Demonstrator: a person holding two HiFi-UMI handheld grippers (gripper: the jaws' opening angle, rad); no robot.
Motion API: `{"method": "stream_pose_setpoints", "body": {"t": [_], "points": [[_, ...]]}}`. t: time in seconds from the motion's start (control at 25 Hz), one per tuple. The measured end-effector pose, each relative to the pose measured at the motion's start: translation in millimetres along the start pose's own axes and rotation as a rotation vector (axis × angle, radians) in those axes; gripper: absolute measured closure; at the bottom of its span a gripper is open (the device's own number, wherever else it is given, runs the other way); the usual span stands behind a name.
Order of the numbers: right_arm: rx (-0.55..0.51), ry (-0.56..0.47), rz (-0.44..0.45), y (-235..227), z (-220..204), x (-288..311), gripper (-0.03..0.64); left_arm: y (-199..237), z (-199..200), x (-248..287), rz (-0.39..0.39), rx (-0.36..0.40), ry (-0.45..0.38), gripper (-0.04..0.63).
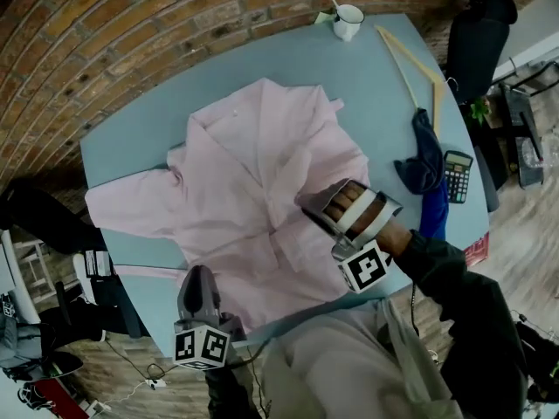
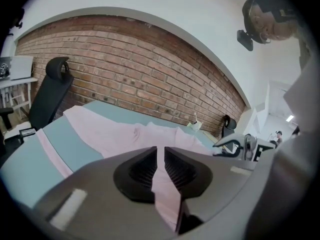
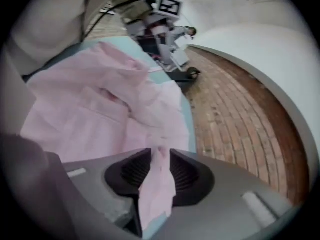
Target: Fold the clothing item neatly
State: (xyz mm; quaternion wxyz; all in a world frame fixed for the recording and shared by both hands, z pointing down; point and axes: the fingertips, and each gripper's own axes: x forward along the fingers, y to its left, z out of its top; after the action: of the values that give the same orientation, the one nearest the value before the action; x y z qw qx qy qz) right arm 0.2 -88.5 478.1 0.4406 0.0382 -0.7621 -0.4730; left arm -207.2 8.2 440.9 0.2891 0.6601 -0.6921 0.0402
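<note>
Pink shirt (image 1: 253, 173) spread over centre of blue tabletop (image 1: 367, 68). Left tongs (image 1: 199, 276) at 6 o'clock hem, nearly closed, pinching fabric. Right tongs (image 1: 316, 206) at 4 o'clock, clamped on a pink fold.

The head view looks steeply down from above the near edge of the blue counter (image 1: 367, 68). Both gripper views ride low, close over the pink robe (image 1: 262, 164) — the left faces the far brick wall (image 2: 150, 69); all three share the robe.
</note>
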Motion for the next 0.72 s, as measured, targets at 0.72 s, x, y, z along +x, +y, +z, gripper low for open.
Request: {"method": "stream_pose_setpoints", "body": {"t": [0.72], "points": [[1.264,0.186,0.291,25.2,-93.2,96.5,0.415,65.4,16.1,-20.2,0.065,-0.039,-0.066,0.540]]}}
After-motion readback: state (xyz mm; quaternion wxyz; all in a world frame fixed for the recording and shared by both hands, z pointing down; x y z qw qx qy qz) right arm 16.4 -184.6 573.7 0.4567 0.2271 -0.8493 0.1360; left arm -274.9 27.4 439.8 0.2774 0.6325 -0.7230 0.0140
